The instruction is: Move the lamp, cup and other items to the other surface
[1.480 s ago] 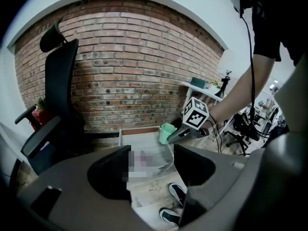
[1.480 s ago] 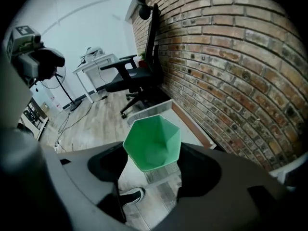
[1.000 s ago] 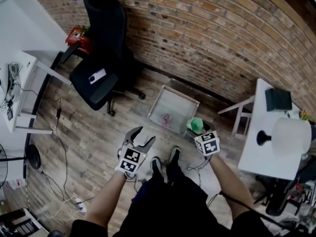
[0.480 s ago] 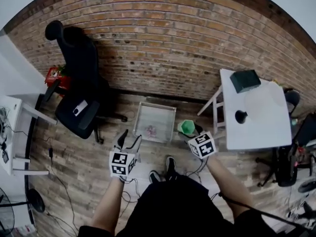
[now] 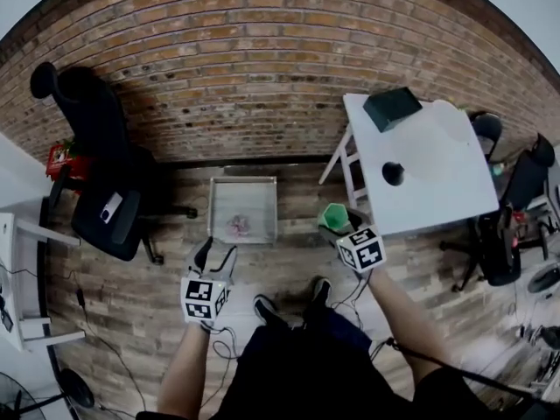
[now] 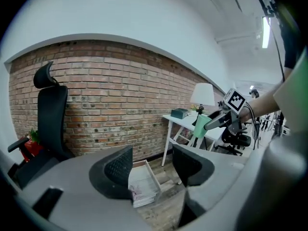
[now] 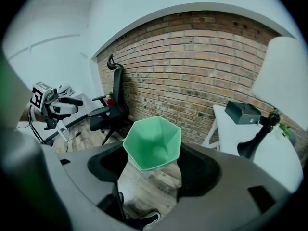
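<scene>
My right gripper [image 5: 341, 227] is shut on a green hexagonal cup [image 5: 334, 219], held over the wooden floor just left of the white table [image 5: 437, 191]. In the right gripper view the cup [image 7: 153, 142] sits upright between the jaws, mouth toward the camera. On the table stands the lamp with a black base [image 5: 393, 173] and white shade [image 7: 284, 76], beside a dark green box [image 5: 391, 108]. My left gripper [image 5: 213, 254] is open and empty above the floor; between its fingers [image 6: 120, 165] only floor and a tray show.
A shallow white tray [image 5: 242, 208] lies on the floor by the brick wall. A black office chair [image 5: 101, 191] stands at the left, another chair [image 5: 503, 234] to the right of the table. Cables run over the floor near the person's feet [image 5: 289, 300].
The head view has swung toward the white table, which now lies closer at upper right; the chair has slid left. Both grippers have risen, and the right one still carries the cup.
</scene>
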Tool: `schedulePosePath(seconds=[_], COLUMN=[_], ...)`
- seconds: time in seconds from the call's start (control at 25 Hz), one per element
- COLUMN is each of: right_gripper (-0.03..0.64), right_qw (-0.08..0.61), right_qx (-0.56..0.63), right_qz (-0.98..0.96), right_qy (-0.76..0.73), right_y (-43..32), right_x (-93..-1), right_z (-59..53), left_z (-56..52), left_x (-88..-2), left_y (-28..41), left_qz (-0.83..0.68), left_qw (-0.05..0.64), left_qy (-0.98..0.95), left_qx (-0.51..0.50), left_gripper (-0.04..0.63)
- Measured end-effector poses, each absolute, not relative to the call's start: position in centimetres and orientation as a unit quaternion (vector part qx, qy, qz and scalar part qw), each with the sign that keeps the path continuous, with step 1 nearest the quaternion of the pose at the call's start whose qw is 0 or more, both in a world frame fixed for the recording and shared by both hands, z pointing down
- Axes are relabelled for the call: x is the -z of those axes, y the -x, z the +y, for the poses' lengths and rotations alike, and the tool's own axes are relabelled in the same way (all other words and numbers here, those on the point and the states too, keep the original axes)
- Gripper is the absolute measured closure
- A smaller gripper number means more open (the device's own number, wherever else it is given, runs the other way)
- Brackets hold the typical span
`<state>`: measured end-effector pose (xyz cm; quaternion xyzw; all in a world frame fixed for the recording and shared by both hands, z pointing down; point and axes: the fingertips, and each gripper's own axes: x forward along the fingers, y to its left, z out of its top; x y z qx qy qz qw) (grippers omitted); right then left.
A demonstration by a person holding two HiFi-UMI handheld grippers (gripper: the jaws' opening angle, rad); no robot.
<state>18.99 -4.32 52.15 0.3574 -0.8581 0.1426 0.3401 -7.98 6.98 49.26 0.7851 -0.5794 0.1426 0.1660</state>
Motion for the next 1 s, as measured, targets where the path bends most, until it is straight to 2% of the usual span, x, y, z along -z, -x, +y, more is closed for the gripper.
schedulePosePath(seconds=[0.32,0.64,1.0], right_gripper=[0.291,0.29,0.288], right_qw=[0.317,0.327,0.325], right_qx=[-0.171,-0.198,-0.225], right_qz=[-0.844,-0.814,-0.785], right_qy=[-0.397,-0.438,-0.476], right_y=[-30.7,-43.5,-54.0], right_x=[-52.2,-54.2,-55.8], right_z=[-6.6,-10.0,-13.1], left_z=[4.6,3.0,1.8], left_x=[-47.8,-47.6,-48.9], left_y=[1.3,-6.7,-11.4], left_qz=[-0.577,-0.576,-0.588], left_qw=[0.153,0.16,0.167], left_qy=[-0.787,-0.783,-0.77], left_qx=[-0.159,-0.172,-0.182], left_gripper=[0.339,0.339,0.339])
